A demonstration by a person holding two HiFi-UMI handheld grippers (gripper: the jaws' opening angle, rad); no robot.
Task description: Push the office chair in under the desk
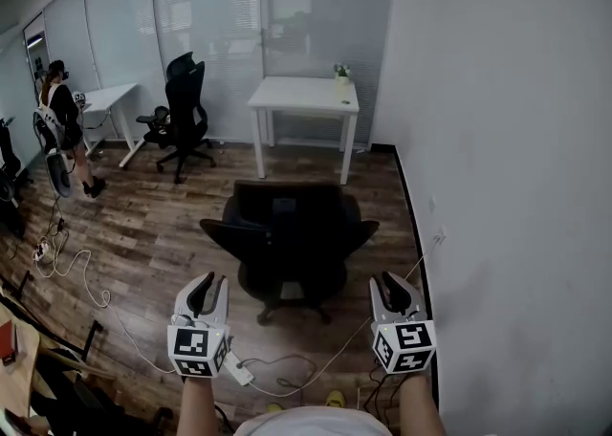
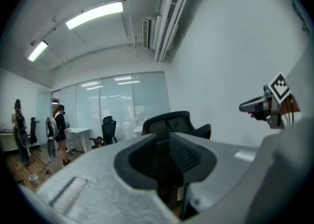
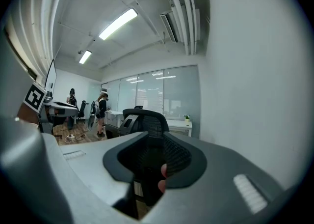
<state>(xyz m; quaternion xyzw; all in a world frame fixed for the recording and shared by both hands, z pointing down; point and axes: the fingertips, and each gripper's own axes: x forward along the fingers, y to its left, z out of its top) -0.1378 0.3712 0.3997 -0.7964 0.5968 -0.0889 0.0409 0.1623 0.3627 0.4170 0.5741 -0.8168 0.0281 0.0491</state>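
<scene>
Nearest: left claw [image 1: 206, 283] and right claw [image 1: 390, 281] slightly spread, empty | chair [image 1: 287, 233] just beyond, untouched, well short of far desk [image 1: 304, 95] | I judge whole push remains

Readable text: none in any view.
Marker cube on left claw [image 1: 207, 286]: black-and-white square patterns only; no letters or digits.
Marker cube on right claw [image 1: 387, 283]: same kind of pattern; no letters or digits.

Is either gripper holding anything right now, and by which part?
Nothing is held: the left gripper and right gripper both stand open, short of the black mesh-backed office chair.
</scene>
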